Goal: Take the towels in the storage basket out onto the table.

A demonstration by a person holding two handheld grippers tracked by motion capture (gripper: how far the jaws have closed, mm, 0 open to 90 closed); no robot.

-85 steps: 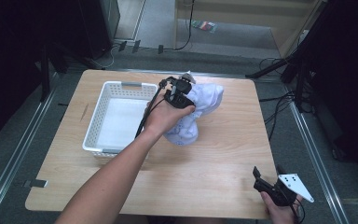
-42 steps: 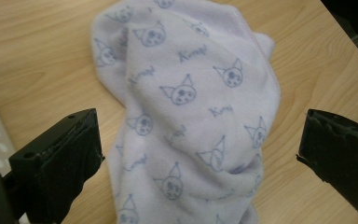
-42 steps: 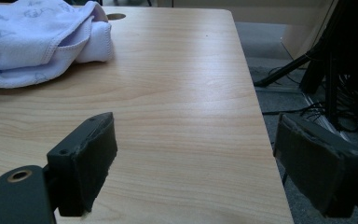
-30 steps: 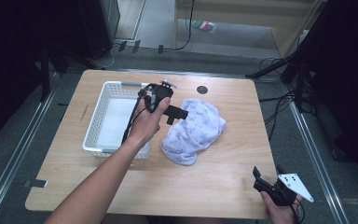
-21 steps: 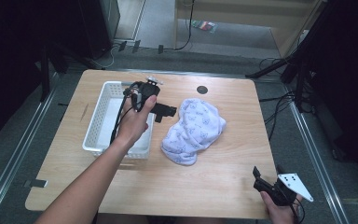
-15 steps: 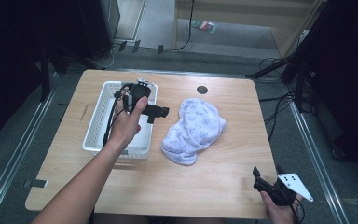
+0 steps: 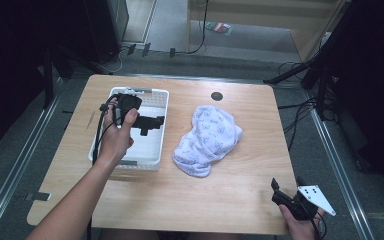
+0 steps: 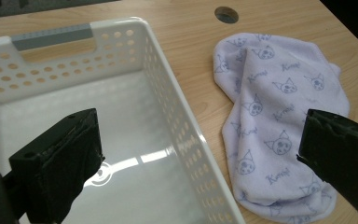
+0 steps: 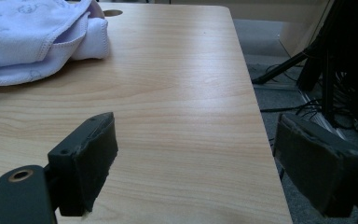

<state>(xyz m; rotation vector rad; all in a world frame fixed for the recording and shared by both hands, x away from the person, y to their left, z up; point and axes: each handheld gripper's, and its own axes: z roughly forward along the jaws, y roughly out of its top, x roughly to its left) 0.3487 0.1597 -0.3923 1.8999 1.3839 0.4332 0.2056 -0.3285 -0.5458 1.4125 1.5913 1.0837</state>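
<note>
Left claw [image 7: 152, 121] now over basket [image 7: 156, 150].

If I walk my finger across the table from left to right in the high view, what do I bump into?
White basket with the left gripper over it → lilac kitten-print cloth → right gripper at the table's near right corner.

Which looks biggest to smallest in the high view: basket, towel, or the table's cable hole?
1. White basket, largest outline.
2. Lavender towel, somewhat smaller, though crumpled, so its spread-out size is unsure.
3. Cable hole, by far the smallest.
</note>
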